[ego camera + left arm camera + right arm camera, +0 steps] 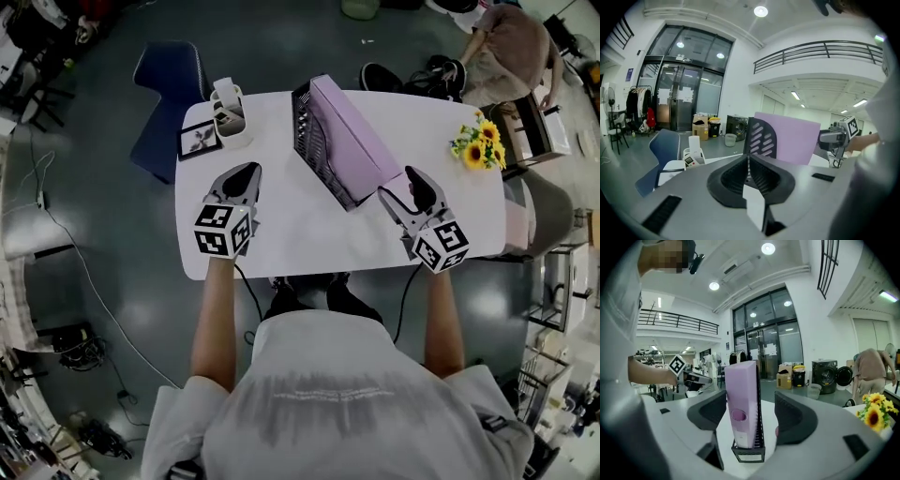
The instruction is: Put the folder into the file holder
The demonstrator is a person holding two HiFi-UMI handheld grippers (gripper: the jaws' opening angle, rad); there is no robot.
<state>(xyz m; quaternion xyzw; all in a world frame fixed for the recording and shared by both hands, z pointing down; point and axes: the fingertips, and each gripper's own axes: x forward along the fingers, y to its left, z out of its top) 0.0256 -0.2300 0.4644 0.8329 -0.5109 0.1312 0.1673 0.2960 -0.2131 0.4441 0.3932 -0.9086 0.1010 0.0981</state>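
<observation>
1. White table (281, 234) over a dark floor, in a tall hall with glass doors at the far end: that is where I am working. A person bends over something at the far right, well apart from me.
2. On the table, the purple folder (361, 141) stands upright inside the black mesh file holder (314, 141), which sits near the middle and runs from the near right to the far left. The folder leans against nothing but the holder's wall, and its spine end faces my right side.
3. My right gripper (401, 187) hovers just beside the near end of the holder. Its jaws stand wide apart. I see the folder and holder through the gap, but they lie ahead of the pads and neither pad presses on them.
4. My left gripper (242, 176) is at the near left, clear of the holder, with its jaws closed together on nothing.
5. Other things sit away from the work: a white desk organiser (230, 112) and a small picture frame (199, 139) at the far left corner, and sunflowers (478, 142) at the far right edge.
6. I judge the task as good as done, since the folder is already seated in the holder. All that seems left is to draw both tools back, and perhaps to check that the folder sits fully down.
</observation>
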